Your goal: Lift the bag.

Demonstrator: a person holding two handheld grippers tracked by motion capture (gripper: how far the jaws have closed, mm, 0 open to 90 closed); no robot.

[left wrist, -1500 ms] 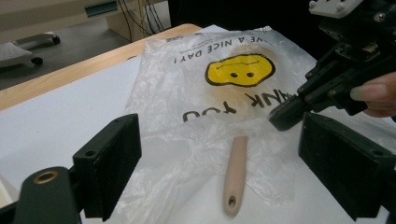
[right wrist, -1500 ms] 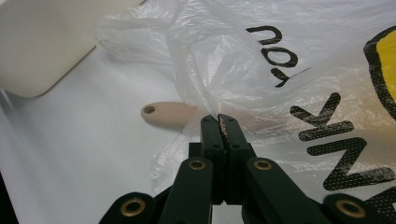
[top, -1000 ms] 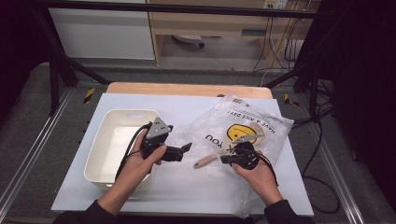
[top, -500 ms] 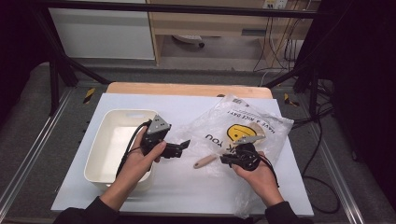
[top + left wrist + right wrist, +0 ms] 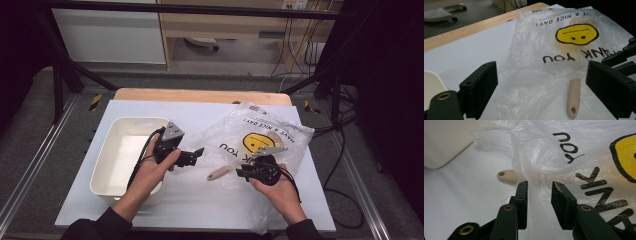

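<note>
Right gripper (image 5: pixel 243 173) low over the white table (image 5: pixel 200 120), hand (image 5: pixel 280 187) cupped under it from the near side, jaws pointing left across the mat. Jaws just opened a little, now slightly apart, a bunched fold of the clear plastic bag (image 5: pixel 260 142) standing between them, not clamped. Bag spread on the right half of the table, smiley print up. Beige handle (image 5: pixel 218 173) poking out from the bag's left edge. Left gripper (image 5: pixel 196 155) held level beside the white bin (image 5: pixel 125 155), jaws wide apart, aimed at the bag.
</note>
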